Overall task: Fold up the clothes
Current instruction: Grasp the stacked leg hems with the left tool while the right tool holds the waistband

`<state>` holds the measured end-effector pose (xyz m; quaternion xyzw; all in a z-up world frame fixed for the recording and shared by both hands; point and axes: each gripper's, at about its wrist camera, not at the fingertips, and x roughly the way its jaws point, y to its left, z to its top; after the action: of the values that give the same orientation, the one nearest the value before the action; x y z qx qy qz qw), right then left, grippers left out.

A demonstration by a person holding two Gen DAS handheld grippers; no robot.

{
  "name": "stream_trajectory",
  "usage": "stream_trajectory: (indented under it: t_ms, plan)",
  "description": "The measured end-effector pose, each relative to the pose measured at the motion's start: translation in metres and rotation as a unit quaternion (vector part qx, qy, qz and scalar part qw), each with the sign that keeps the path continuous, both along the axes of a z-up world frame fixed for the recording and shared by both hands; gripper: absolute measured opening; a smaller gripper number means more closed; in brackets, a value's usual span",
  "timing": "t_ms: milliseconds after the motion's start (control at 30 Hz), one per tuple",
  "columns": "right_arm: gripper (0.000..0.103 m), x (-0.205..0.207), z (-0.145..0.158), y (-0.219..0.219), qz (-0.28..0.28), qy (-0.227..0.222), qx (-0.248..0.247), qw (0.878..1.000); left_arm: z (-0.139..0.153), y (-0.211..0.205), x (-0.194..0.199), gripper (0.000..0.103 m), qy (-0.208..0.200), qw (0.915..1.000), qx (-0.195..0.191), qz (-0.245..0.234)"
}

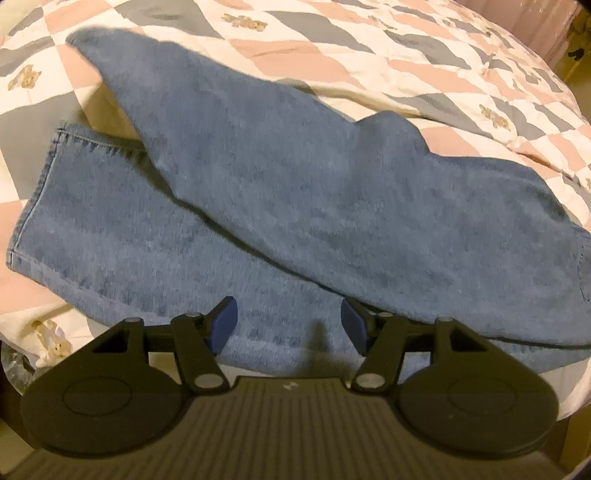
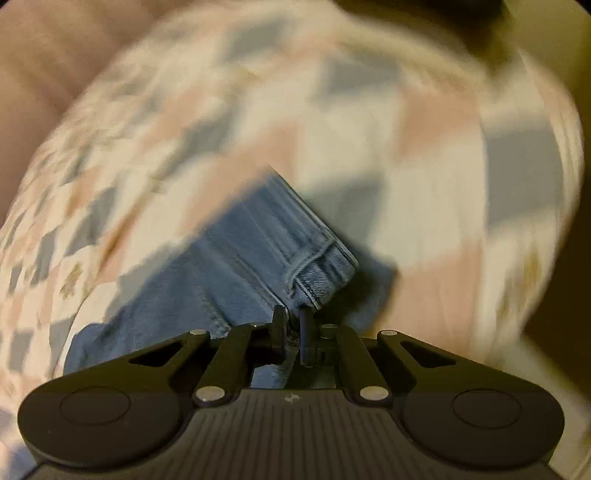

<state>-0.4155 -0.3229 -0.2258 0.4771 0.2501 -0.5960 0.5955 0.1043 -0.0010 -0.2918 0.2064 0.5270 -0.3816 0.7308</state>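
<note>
A pair of blue jeans [image 1: 295,192] lies spread over the bed, one leg crossing on top of the other; the lower leg's hem shows at the left. My left gripper [image 1: 288,325] hovers open just above the near part of the lower leg, nothing between its blue pads. In the right wrist view, my right gripper [image 2: 293,325] is shut on a hemmed corner of the jeans [image 2: 280,251], which hangs lifted in front of the fingers. That view is blurred by motion.
The checked quilt [image 1: 406,55] in pink, grey and cream, with small bear prints, covers the bed; it shows again as the quilt [image 2: 332,129] in the right wrist view. The bed's near edge lies just under my left gripper. A pink curtain [image 1: 554,22] stands at the far right.
</note>
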Motion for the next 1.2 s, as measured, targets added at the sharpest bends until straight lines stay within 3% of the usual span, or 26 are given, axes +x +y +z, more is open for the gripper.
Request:
stream_trajectory:
  t_ms: [100, 167, 300, 333, 400, 500, 633, 733, 800, 933, 967, 1033, 1067, 1200]
  plan:
    - [0.005, 0.017, 0.026, 0.007, 0.067, 0.038, -0.067, 0.995, 0.003, -0.001, -0.002, 0.058, -0.002, 1.0000, -0.007, -0.005]
    - [0.004, 0.006, 0.013, 0.004, 0.057, 0.054, -0.032, 0.996, 0.003, -0.001, -0.004, 0.058, -0.002, 1.0000, -0.007, -0.006]
    - [0.000, -0.034, -0.055, -0.003, -0.024, 0.061, 0.060, 0.996, -0.001, 0.005, -0.003, 0.058, 0.009, 0.9998, -0.005, 0.015]
    - [0.001, -0.044, -0.063, 0.000, -0.049, 0.034, 0.070, 0.996, -0.001, 0.007, 0.000, 0.058, 0.012, 0.9996, -0.007, 0.024]
    - [0.009, -0.066, -0.075, 0.006, -0.116, -0.067, 0.084, 0.987, 0.000, 0.015, 0.012, 0.061, 0.015, 0.9983, -0.018, 0.054]
    - [0.020, -0.078, -0.076, 0.017, -0.146, -0.128, 0.066, 0.979, -0.002, 0.030, 0.043, 0.064, 0.025, 0.9903, -0.047, 0.128]
    - [0.025, -0.083, -0.078, 0.030, -0.167, -0.148, 0.053, 0.973, -0.011, 0.048, 0.098, 0.064, 0.035, 0.9610, -0.097, 0.257]
    - [0.033, -0.084, -0.080, 0.034, -0.188, -0.168, 0.042, 0.967, -0.022, 0.059, 0.138, 0.064, 0.040, 0.9276, -0.142, 0.343]
    - [0.037, -0.085, -0.082, 0.035, -0.200, -0.179, 0.035, 0.963, -0.031, 0.061, 0.161, 0.064, 0.043, 0.9093, -0.160, 0.382]
    - [0.039, -0.083, -0.084, 0.037, -0.218, -0.194, 0.021, 0.956, -0.044, 0.061, 0.186, 0.063, 0.044, 0.8882, -0.185, 0.418]
    - [0.040, -0.083, -0.084, 0.038, -0.221, -0.197, 0.017, 0.955, -0.044, 0.060, 0.190, 0.062, 0.044, 0.8856, -0.195, 0.419]
    - [0.042, -0.084, -0.085, 0.041, -0.227, -0.208, 0.008, 0.951, -0.042, 0.057, 0.196, 0.040, 0.045, 0.8827, -0.219, 0.414]
    - [0.043, -0.085, -0.085, 0.043, -0.230, -0.213, 0.004, 0.950, -0.040, 0.054, 0.198, 0.035, 0.050, 0.8834, -0.232, 0.404]
    - [0.046, -0.088, -0.085, 0.053, -0.238, -0.229, -0.007, 0.944, -0.041, 0.041, 0.205, 0.032, 0.048, 0.8992, -0.214, 0.379]
